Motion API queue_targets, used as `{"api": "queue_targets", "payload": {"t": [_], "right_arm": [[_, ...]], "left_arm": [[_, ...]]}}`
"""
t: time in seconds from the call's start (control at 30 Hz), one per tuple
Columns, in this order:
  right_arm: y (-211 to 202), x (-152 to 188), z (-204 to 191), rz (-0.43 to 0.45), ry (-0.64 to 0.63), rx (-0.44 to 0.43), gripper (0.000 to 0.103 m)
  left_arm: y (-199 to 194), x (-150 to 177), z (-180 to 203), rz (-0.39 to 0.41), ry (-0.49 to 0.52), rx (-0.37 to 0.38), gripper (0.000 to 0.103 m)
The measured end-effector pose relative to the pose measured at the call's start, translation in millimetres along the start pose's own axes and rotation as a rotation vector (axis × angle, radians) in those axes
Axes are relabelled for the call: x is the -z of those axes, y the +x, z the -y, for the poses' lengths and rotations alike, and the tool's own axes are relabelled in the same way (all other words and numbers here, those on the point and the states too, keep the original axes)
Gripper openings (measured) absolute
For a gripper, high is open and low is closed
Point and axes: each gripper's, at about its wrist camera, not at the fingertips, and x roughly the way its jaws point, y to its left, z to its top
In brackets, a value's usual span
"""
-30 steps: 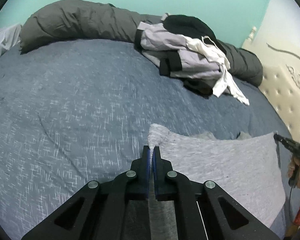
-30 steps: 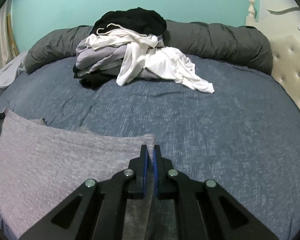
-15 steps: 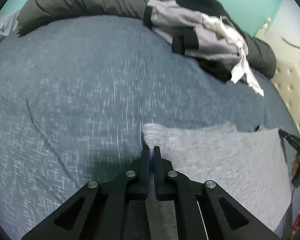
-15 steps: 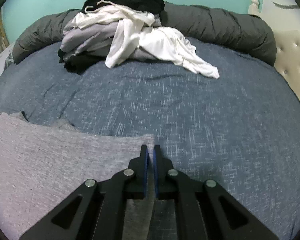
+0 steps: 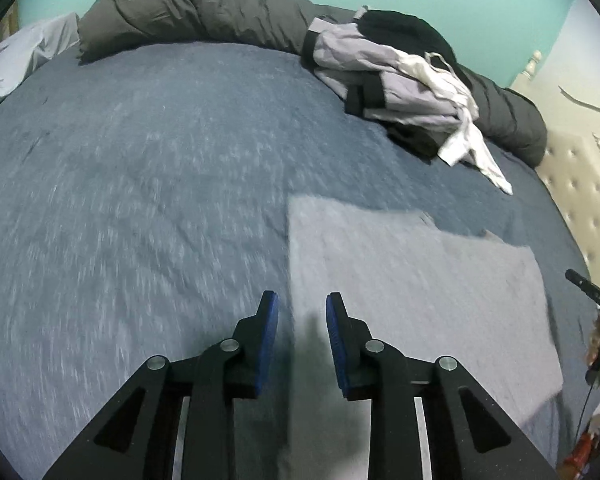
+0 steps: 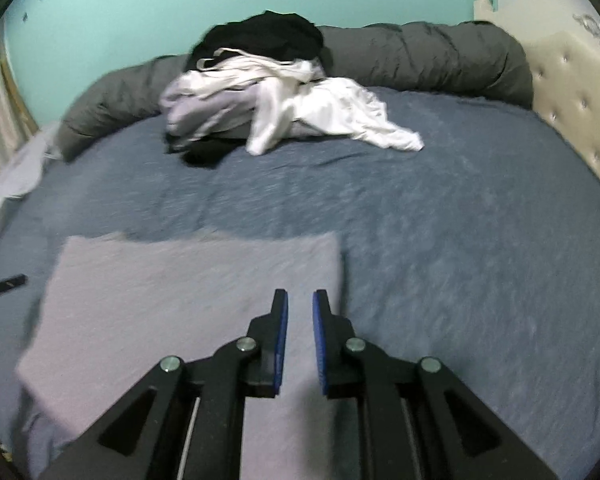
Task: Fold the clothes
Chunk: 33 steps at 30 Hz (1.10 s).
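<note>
Left claw [image 5: 302, 312] gapes empty above grey garment [image 5: 412, 292] lying flat on bed [image 5: 140, 200].

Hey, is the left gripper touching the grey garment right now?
Apart: in the left wrist view the left gripper is open, nothing between its fingers, grey garment lying below.

Left gripper [image 5: 302, 308] and right gripper [image 6: 300, 306]: black angular linkage arms, silver round pivot screws, blue pads [image 5: 269, 344] lining each finger's inner face.
</note>
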Motion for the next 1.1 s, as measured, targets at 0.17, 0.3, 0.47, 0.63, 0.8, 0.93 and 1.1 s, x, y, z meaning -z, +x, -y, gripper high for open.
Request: {"api": "queue_targets", "payload": {"t": [0.17,0.3,0.47,0.63,0.8,0.93,1.1], "right_arm": [[-9,41,-48,-0.038,-0.005,-0.103,0.012],[-13,74,-89,-0.071,-0.015,-0.183,0.012],[-7,111,-137,-0.123,-0.014,-0.254,0.012],[15,123,-157,-0.145,-0.008,-0.202,0.012],[43,127,-169,-0.17,-0.05,-0.109,0.012],[49,129,-186,-0.156,-0.126,-0.029,0.012],[40,122,-194,-0.135,-0.123,-0.011,0.011]], "left_arm": [[-15,51,38,-0.024,0.035,0.05,0.027],[-18,89,64,-0.048,0.048,0.102,0.027],[-10,121,77,-0.063,0.047,0.127,0.027],[-5,128,67,-0.062,0.008,0.151,0.027],[-9,128,71,-0.048,0.039,0.152,0.027],[-13,128,69,-0.047,0.037,0.165,0.027],[-22,126,67,-0.039,0.032,0.177,0.027]]}}
